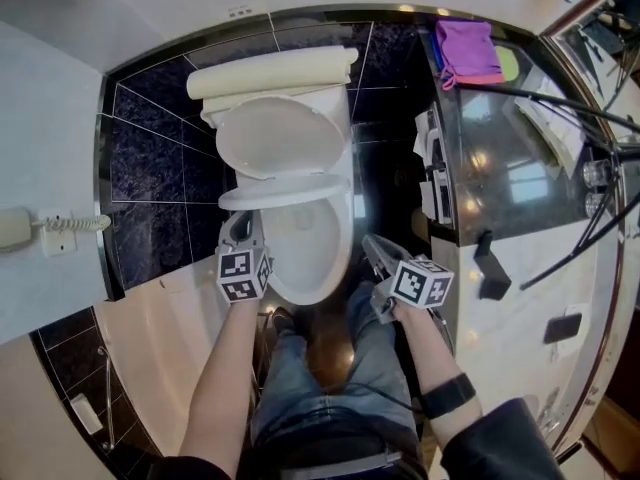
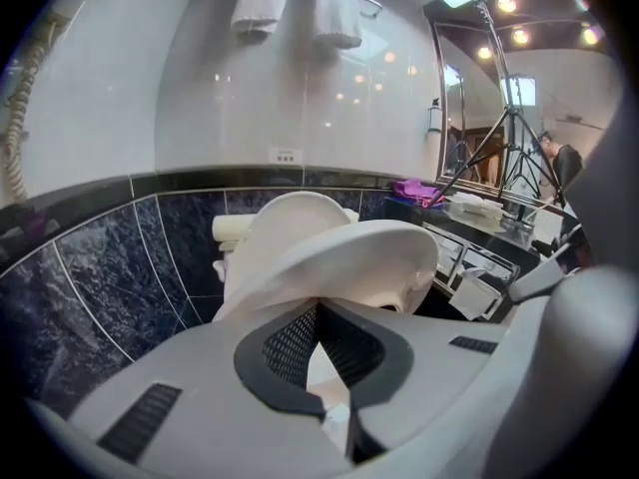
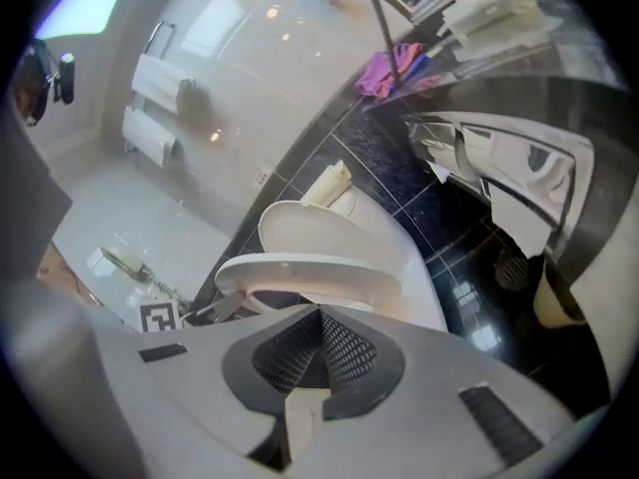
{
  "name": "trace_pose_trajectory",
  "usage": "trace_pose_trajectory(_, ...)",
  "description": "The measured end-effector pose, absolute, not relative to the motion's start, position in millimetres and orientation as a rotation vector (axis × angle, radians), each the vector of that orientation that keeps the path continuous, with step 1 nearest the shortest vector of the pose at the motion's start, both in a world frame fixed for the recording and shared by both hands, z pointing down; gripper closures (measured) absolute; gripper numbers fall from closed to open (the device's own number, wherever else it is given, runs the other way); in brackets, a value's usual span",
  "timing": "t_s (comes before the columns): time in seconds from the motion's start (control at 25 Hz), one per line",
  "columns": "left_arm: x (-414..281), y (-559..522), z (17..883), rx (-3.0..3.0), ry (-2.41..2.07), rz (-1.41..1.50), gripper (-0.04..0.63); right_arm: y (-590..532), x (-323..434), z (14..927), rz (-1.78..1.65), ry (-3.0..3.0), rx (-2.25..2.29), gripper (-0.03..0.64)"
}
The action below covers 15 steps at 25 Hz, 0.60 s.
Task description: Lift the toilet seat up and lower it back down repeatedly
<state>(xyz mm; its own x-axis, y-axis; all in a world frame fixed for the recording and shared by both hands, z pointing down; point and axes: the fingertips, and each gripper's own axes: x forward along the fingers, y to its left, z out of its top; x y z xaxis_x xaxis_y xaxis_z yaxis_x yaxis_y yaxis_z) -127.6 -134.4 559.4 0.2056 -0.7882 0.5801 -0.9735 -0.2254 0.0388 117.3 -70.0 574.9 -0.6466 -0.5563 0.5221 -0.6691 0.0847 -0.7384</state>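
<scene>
The white toilet (image 1: pixel 305 253) stands against a dark tiled wall, its lid (image 1: pixel 275 136) leaning upright on the tank. The toilet seat (image 1: pixel 285 193) is tilted partway up, its front rim lifted off the bowl. My left gripper (image 1: pixel 238 230) is shut, with its tip just under the seat's left edge; in the left gripper view the seat (image 2: pixel 369 257) arches right over the closed jaws (image 2: pixel 318 307). My right gripper (image 1: pixel 372 248) hangs to the right of the bowl, apart from the seat (image 3: pixel 310 272). It is shut (image 3: pixel 321 312) with nothing between its jaws.
A dark counter (image 1: pixel 500 138) runs along the right with a purple cloth (image 1: pixel 467 50) on it and tripod legs (image 1: pixel 570 108) over it. A wall phone (image 1: pixel 20 228) hangs at the left. The person's legs in jeans (image 1: pixel 330 368) stand before the bowl.
</scene>
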Motion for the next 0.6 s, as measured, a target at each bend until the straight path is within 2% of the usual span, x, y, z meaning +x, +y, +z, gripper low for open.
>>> trace_pose_trajectory(0.36, -136, -215, 548, 2.1, -1.715, 0.617, 0.595, -94, 116, 550, 1.265, -2.338, 1.153, 0.601)
trace_pose_trajectory(0.6, -138, -253, 550, 2.094, -1.724, 0.608, 0.595, -112, 118, 543, 1.212, -2.358, 1.144, 0.601)
